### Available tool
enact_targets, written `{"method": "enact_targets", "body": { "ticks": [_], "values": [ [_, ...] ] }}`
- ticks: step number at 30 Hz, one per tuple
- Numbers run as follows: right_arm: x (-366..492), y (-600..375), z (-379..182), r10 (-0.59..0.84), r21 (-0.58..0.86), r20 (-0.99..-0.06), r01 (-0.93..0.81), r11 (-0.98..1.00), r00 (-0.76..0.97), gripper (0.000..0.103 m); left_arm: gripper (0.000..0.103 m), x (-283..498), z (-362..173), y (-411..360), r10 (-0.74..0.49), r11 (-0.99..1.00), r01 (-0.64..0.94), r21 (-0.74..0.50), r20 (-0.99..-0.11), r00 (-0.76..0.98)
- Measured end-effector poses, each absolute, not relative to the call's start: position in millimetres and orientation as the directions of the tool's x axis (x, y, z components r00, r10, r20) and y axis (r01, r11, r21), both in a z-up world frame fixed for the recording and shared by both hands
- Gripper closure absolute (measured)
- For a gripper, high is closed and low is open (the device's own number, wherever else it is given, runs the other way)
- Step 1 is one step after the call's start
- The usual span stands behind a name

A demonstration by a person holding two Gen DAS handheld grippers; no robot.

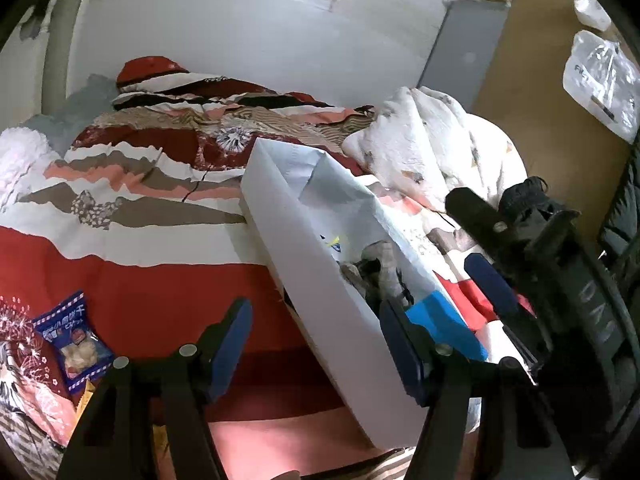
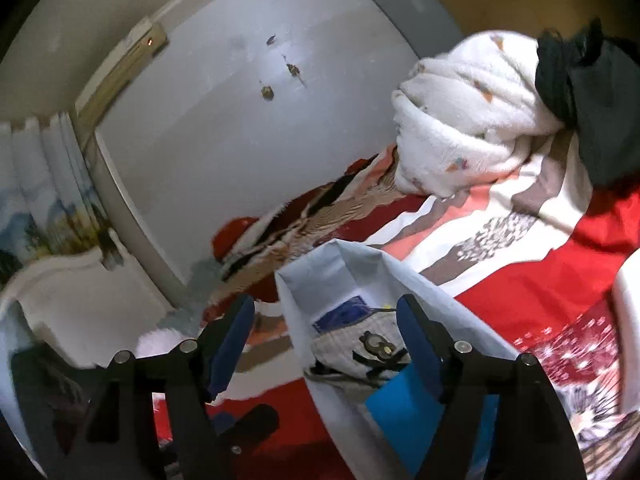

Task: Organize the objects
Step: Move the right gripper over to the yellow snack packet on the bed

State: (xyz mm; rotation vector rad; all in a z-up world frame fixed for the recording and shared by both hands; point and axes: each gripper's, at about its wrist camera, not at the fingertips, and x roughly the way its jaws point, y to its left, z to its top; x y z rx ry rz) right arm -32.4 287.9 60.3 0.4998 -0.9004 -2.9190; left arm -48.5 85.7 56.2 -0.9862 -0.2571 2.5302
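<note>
On the bed, a red, white and brown patterned quilt (image 1: 132,216) lay spread under everything, and on it stood my white paper bag (image 1: 320,280) with its mouth open towards me. My left gripper (image 1: 316,344) straddled the bag's near wall: its right finger sat inside the bag by a blue panel (image 1: 444,328), its left finger outside over the red cloth, and the jaws stood roughly half apart with the pads not pressing on the paper as far as I could tell. My right gripper (image 2: 326,340) was likewise set astride the bag (image 2: 348,272), left finger outside and right finger inside, jaws wide and gripping nothing. Inside the bag I could see a crumpled checked cloth (image 2: 348,348) with a small dark object lying on it, and a blue packet (image 2: 344,312) further in. A blue biscuit packet (image 1: 76,340) lay on the quilt well to the left of the bag. A fluffy white blanket (image 1: 436,140) was bundled beyond the bag, near the grey wall (image 1: 240,28).
</note>
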Motion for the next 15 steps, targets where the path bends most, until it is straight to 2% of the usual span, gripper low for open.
{"method": "enact_targets", "body": {
  "ticks": [10, 13, 15],
  "values": [
    [-23, 286, 63, -0.119, 0.514, -0.326, -0.070, -0.855, -0.938, 0.030, 0.038, -39, 60, 71, 0.430, -0.902, -0.287, -0.324, -0.598, -0.677],
    [-22, 283, 60, -0.171, 0.521, -0.348, -0.038, -0.853, -0.922, 0.030, 0.038, -35, 59, 59, 0.393, -0.917, -0.236, -0.322, -0.620, -0.680],
    [-23, 278, 56, -0.264, 0.543, -0.356, 0.032, -0.839, -0.896, 0.030, 0.038, -31, 57, 48, 0.378, -0.920, -0.203, -0.334, -0.626, -0.682]
  ]
}}
